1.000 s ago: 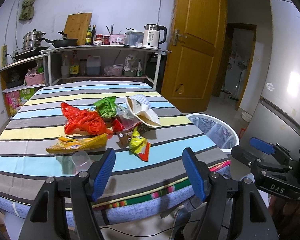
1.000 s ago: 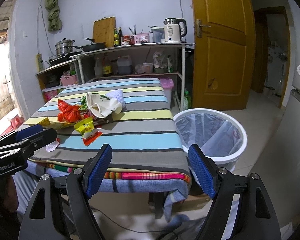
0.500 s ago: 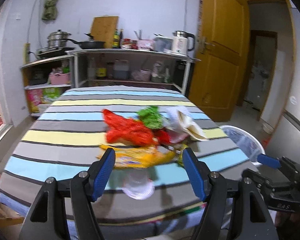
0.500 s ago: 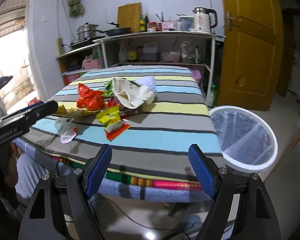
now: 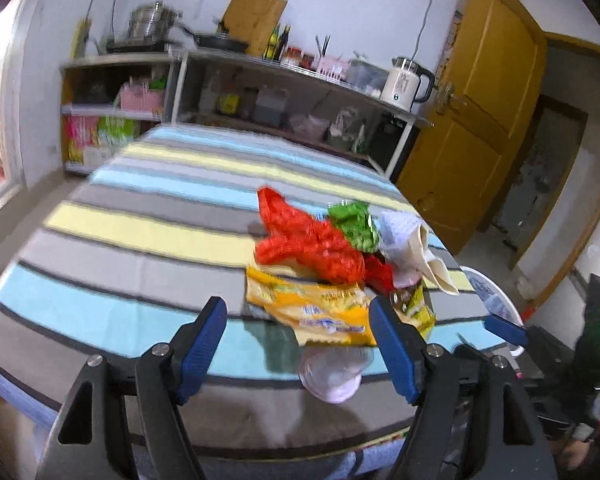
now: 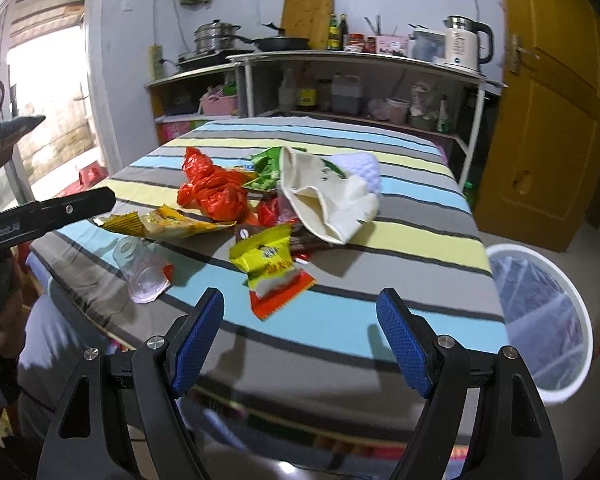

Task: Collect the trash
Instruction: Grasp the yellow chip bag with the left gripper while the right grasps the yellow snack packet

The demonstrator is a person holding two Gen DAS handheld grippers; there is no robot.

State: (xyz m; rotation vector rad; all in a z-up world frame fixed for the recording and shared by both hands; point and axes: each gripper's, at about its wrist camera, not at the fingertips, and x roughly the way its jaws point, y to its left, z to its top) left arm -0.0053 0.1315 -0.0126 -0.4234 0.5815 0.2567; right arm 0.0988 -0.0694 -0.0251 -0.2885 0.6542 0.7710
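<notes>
A heap of trash lies on the striped table (image 6: 380, 320): a red plastic bag (image 6: 214, 192), a green wrapper (image 6: 268, 168), a cream paper bag (image 6: 324, 204), a long yellow snack bag (image 6: 168, 222), a yellow and red wrapper (image 6: 272, 272) and a clear plastic cup (image 6: 142, 272) on its side. My left gripper (image 5: 298, 344) is open just short of the yellow snack bag (image 5: 312, 308) and the cup (image 5: 332, 372). My right gripper (image 6: 300, 340) is open over the table's near edge, holding nothing. A white bin (image 6: 540, 320) with a clear liner stands to the table's right.
Shelves (image 6: 356, 80) with a kettle (image 6: 464, 42), pans and bottles line the back wall. A wooden door (image 6: 548, 100) is at the right. The left gripper's arm (image 6: 48, 216) reaches in from the left of the right wrist view. A person's clothing shows low on the left.
Both grippers have moved closer to the table and the trash heap. The left view has swung leftward, bringing the snack bag and cup between its fingers' line. Both stay open.
</notes>
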